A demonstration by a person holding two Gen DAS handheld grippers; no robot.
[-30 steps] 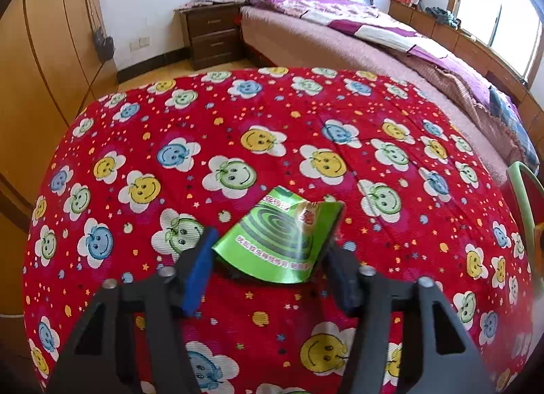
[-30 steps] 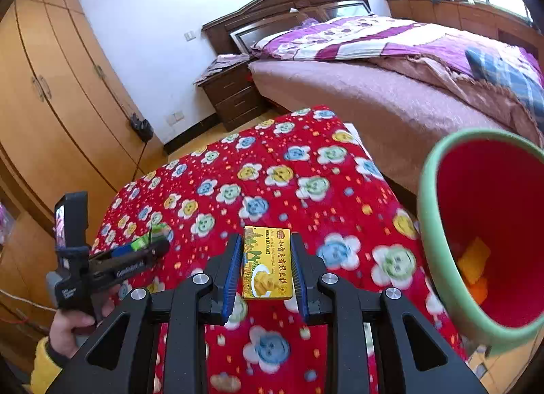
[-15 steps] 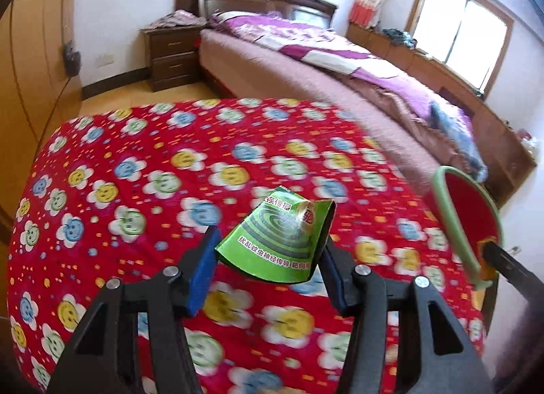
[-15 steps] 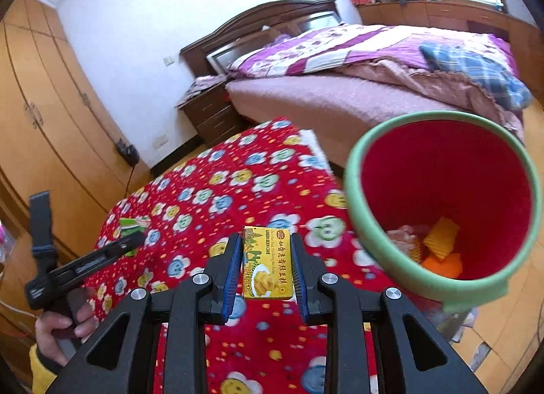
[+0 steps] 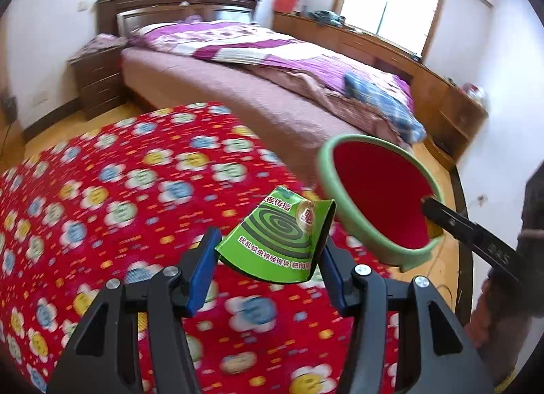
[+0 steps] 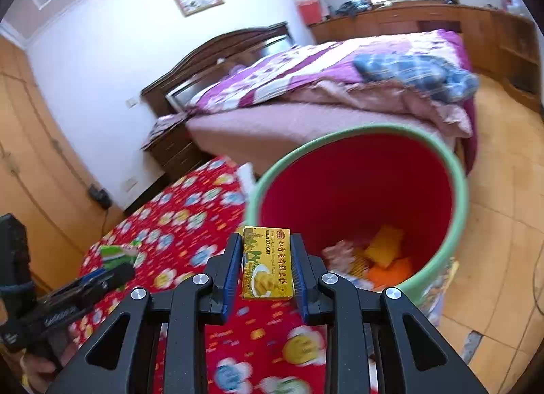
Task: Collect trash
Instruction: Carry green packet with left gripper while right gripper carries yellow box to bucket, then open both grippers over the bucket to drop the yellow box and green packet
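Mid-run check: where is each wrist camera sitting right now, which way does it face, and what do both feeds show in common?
Left wrist: sits behind the left gripper, angled down over the red flowered cloth; fingers clamp a green packet; the right gripper's tip enters at right.
Right wrist: behind the right gripper, aimed down into the red bin; holds a yellow box; the other hand shows lower left.
Shared: bin, cloth, bed.

The right gripper (image 6: 267, 266) clamps a yellow box (image 6: 267, 263) beside the red bin's (image 6: 442, 156) rim.
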